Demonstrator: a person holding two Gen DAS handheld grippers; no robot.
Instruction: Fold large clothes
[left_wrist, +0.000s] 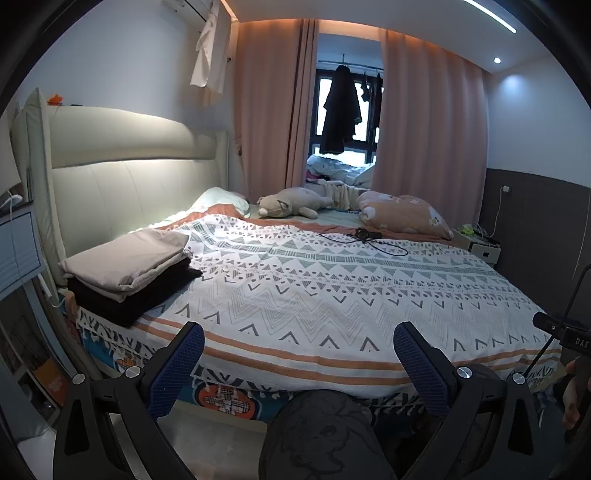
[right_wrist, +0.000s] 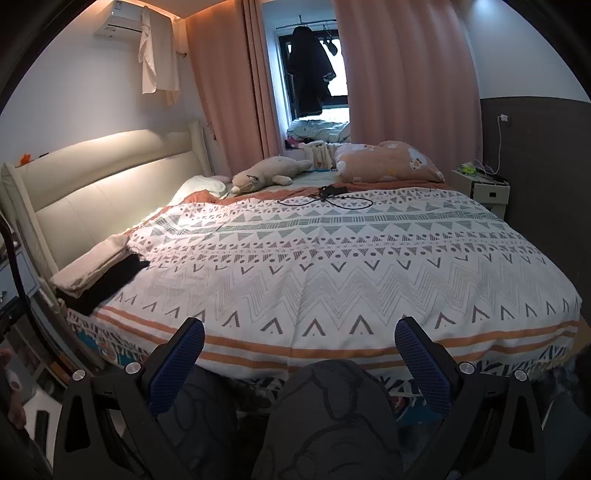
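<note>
- Both claws are spread wide and hold nothing: the left claw (left_wrist: 298, 363) and the right claw (right_wrist: 299, 360) hover past the near edge of the bed (right_wrist: 332, 354), above a dark-clad knee (right_wrist: 325, 417).
- Folded clothes (left_wrist: 129, 273) sit as a stack at the bed's left corner by the headboard (left_wrist: 122, 155): a beige piece (left_wrist: 125, 258) on top, a black piece (left_wrist: 122, 299) beneath, its edge poking out to the right.
- Relative to the claws, that stack lies up and to the left, well apart from the right claw and nearer the left one; nothing unfolded is spread on the patterned bedspread (right_wrist: 332, 266) between them.
- Judging by this, the next garment must come from outside these views, or the work is near its end.
- Risks: a reach across could nudge the stack and slide the beige piece off the black one; a fingertip could snag the bedspread's loose weave or fringe; the black cable (left_wrist: 369, 242) farther back could catch under cloth laid over it.
</note>
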